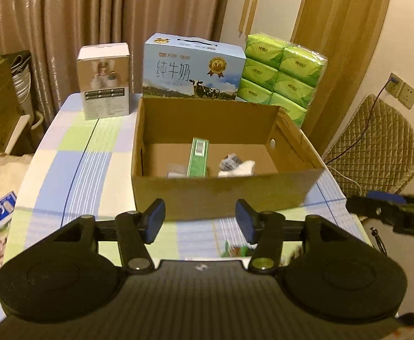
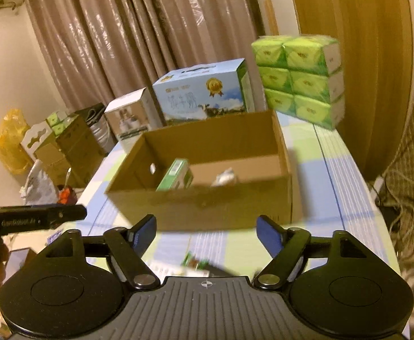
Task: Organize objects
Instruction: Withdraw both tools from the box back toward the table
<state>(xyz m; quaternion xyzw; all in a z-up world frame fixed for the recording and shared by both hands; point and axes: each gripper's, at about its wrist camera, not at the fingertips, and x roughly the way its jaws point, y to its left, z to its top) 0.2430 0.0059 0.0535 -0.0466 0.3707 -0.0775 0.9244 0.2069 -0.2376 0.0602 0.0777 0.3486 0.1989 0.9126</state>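
The cardboard box (image 1: 224,192) sits open-topped on the counter (image 1: 74,170) straight ahead of both hand-held grippers, and it already holds a slim green carton (image 1: 198,157) lying lengthwise and, to that carton's right, a crumpled white packet (image 1: 236,165); a smaller pale item by the near wall is too hidden to name. The left hand-held gripper (image 1: 200,221) stands with its jaws apart and nothing between them, and the right hand-held gripper (image 2: 205,233) likewise gapes wider and empty. The step in hand looks like fetching the next loose item: something green and white lies on the counter just below the right hand-held gripper (image 2: 197,265), blurred, probably a small packet. To do it well, come down over it squarely, close on its narrow sides, then lift clear of the box's near wall before releasing. Beyond the box stand a white appliance box (image 1: 105,80), a blue milk carton case (image 1: 192,68) and a stack of green tissue packs (image 1: 280,73); these crowd the far side, so approach from the near edge.
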